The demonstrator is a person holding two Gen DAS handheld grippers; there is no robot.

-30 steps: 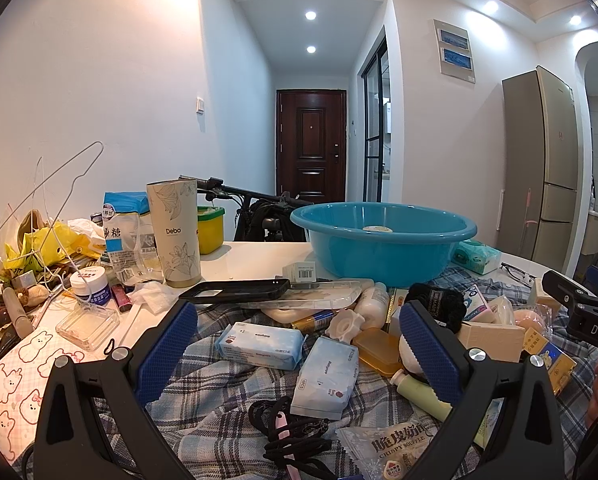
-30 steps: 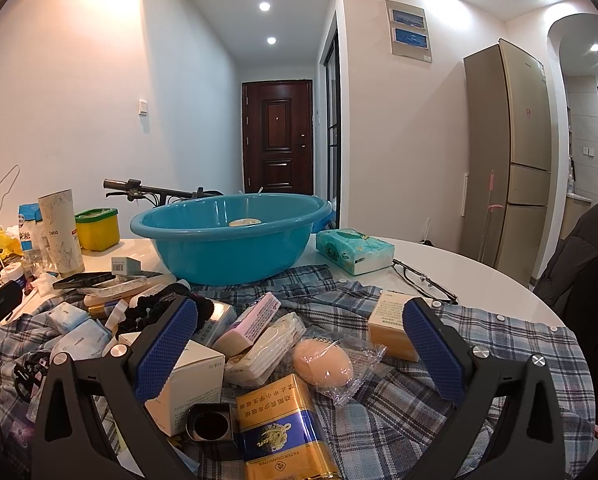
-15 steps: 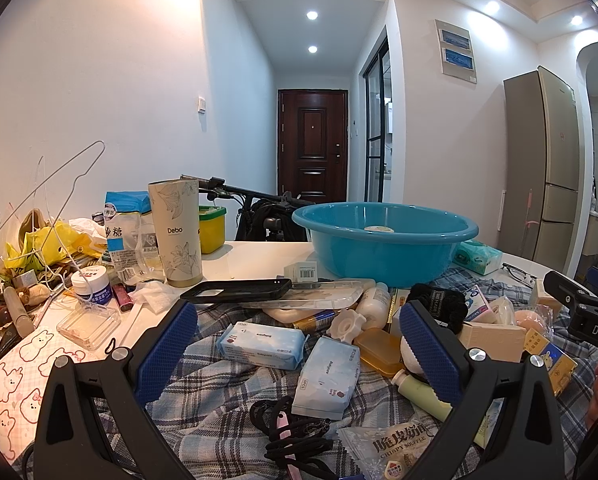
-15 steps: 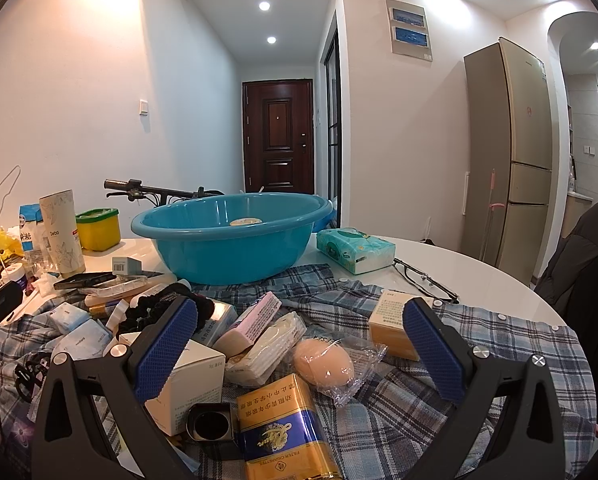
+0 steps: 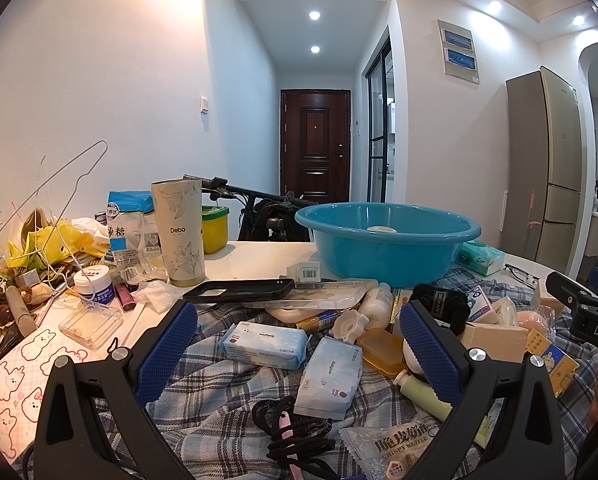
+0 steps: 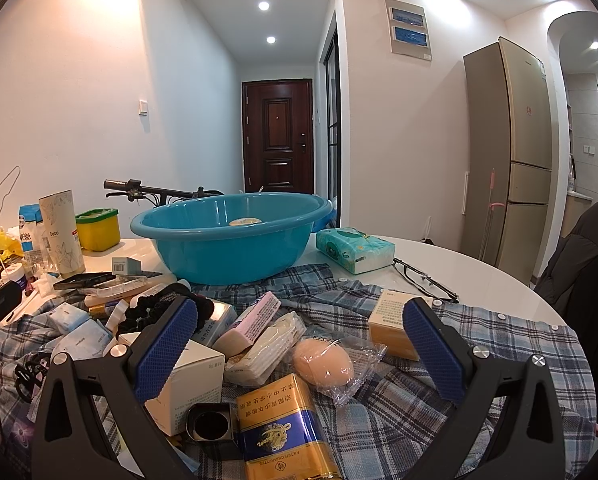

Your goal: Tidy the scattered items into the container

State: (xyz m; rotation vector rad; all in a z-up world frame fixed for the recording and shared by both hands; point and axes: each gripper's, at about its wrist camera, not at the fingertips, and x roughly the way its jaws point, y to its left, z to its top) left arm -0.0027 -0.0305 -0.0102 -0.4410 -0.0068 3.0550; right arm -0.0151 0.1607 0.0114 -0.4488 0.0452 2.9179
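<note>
My left gripper [image 5: 297,354] is spread wide and holds nothing. It hangs over a plaid shirt [image 5: 203,408] that covers this part of the table. Between its blue pads [image 5: 167,354] I see two pale blue tissue packs [image 5: 265,340] lying side by side. Below them is a tangle of black cords [image 5: 295,432] with a pink stick in it. Next to the right pad is a small orange bottle [image 5: 381,352] and a white knob. A black phone case [image 5: 239,290] lies farther out, on top of a clear one.

My right gripper [image 6: 297,354] is also spread wide and empty. Between its pads sits a peach egg-shaped sponge [image 6: 323,362] in a clear bag. Just in front of it lies a gold and blue tin [image 6: 281,428]. A white box [image 6: 187,376] is beside the left pad, and a yellow box [image 6: 389,328] is beside the right pad.

The blue basin [image 6: 227,244] stands on the white table [image 6: 479,280] behind the pile, touching the far edge of the shirt. Only one small round flat thing lies inside it. A green tissue pack [image 6: 353,250] and a pair of glasses [image 6: 425,280] lie to its right. A tall cup [image 5: 179,232] and a yellow tub [image 5: 215,228] stand to its left.
</note>
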